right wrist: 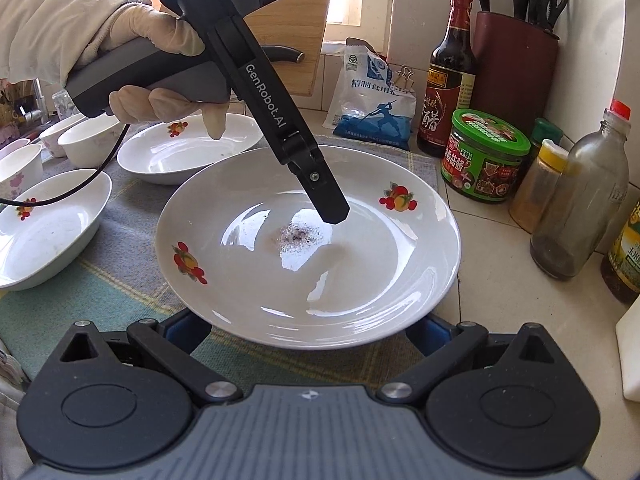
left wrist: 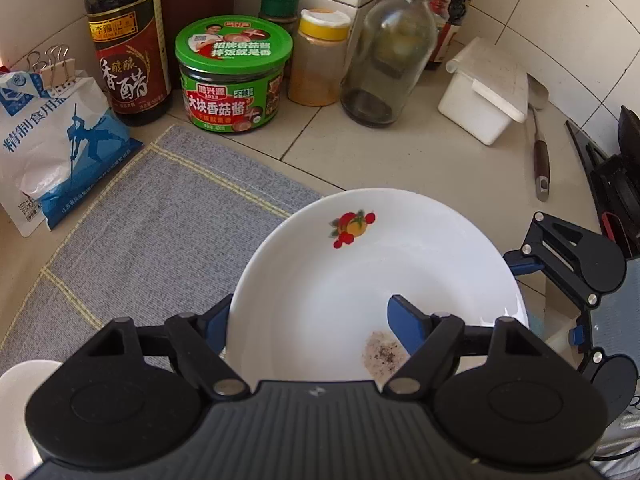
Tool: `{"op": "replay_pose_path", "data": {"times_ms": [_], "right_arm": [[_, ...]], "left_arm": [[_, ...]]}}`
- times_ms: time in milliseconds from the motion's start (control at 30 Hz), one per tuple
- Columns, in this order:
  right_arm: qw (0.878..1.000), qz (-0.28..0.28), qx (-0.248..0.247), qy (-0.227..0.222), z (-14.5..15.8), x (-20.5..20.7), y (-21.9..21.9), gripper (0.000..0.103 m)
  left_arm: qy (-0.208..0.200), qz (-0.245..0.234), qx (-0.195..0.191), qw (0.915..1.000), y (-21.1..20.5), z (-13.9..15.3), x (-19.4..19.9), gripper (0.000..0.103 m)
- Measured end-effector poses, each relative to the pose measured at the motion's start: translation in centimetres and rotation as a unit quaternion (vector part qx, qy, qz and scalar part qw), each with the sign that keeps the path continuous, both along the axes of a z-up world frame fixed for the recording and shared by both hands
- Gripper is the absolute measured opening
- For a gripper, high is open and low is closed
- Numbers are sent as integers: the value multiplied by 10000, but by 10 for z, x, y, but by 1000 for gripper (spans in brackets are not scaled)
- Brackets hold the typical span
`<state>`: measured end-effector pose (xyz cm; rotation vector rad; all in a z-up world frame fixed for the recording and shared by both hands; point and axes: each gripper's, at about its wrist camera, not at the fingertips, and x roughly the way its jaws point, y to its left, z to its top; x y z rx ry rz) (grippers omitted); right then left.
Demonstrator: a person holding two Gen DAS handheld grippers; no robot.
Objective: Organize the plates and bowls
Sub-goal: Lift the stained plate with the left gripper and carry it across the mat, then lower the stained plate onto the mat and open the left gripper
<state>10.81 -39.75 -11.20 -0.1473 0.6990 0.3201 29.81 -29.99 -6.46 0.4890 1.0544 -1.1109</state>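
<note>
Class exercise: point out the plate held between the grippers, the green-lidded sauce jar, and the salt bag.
Plate (right wrist: 360, 280): right wrist view, bare inner slope near the front rim.
Green-lidded sauce jar (left wrist: 234, 42): left wrist view, middle of its lid.
Salt bag (left wrist: 60, 148): left wrist view, printed front face.

Grey woven mat (left wrist: 160, 216) on tiled counter (left wrist: 400, 152). Back row against the wall, left to right: salt bag (left wrist: 52, 148) shut with binder clips, dark vinegar bottle (left wrist: 128, 40), green-lidded sauce jar (left wrist: 234, 74), yellow-capped spice jar (left wrist: 320, 58), near-empty glass bottle (left wrist: 390, 52). White lidded box (left wrist: 486, 92) at right; brown-handled utensil (left wrist: 540, 152) just beside it. Knife block (right wrist: 514, 60) holding knives and scissors in corner.
</note>
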Motion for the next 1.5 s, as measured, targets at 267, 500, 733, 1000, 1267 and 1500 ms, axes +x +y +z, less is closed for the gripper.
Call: {"op": "replay_pose_path", "data": {"times_ms": [267,500,733,1000,1267,1500], "right_arm": [[10000,-15,59,31,-9,23,-12,103],[10000,-49,11,58,-14,33,-16,103],[9999,-65,-8,77,-15,35,-14,103],[9998,-47,-142,107,-16,37,-13,103],[9996,-145,-34,220,-6,27,-15,103],[9982,-525,169,218,-1,12,-11,103]], "left_arm": [[-18,133,-101,9999,-2,-14,17,78],[-9,207,-133,9997,-7,-20,25,78],[5,241,-123,9996,-9,-23,29,77],[-41,261,-89,9996,-11,-27,29,78],[-331,319,-70,9989,-2,-19,16,84],[-725,517,-264,9957,22,9,-7,91]]}}
